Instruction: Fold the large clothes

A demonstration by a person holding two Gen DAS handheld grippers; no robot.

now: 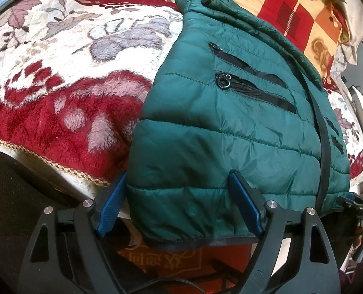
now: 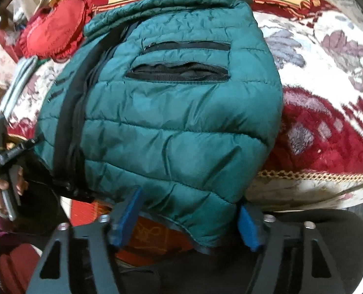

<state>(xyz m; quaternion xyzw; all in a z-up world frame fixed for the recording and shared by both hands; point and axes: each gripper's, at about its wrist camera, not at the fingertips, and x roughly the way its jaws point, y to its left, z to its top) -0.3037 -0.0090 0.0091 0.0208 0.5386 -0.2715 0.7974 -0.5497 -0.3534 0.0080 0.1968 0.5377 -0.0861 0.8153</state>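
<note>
Bed blanket [image 1: 58,112]: plush, cream and red floral, gold-braid edge; fills the left wrist view from 8 to 12 o'clock and carries the garment.

Quilted green jacket [image 1: 230,127]: puffer type, two black zip pockets uppermost, black front zipper strip along one side. Lies on the blanket with its hem hanging over the near bed edge at 6 o'clock and its collar end far off at 12 o'clock, so the long axis runs straight away from both claws.

Left gripper [image 1: 179,203]: spread wide, blue pads straddling the hem corner at 6 o'clock, one pad outside the side edge, the other over the fabric; not pinching.

Right gripper [image 2: 190,216]: likewise spread wide, pads either side of the opposite hem corner at 6 o'clock.

Judgement: both claws sit equally near the hem; closing on the corners and carrying them toward 12 o'clock appears the next fold.

Red frilled cushion [image 2: 56,31]: at 10 o'clock, apart from the jacket.
</note>
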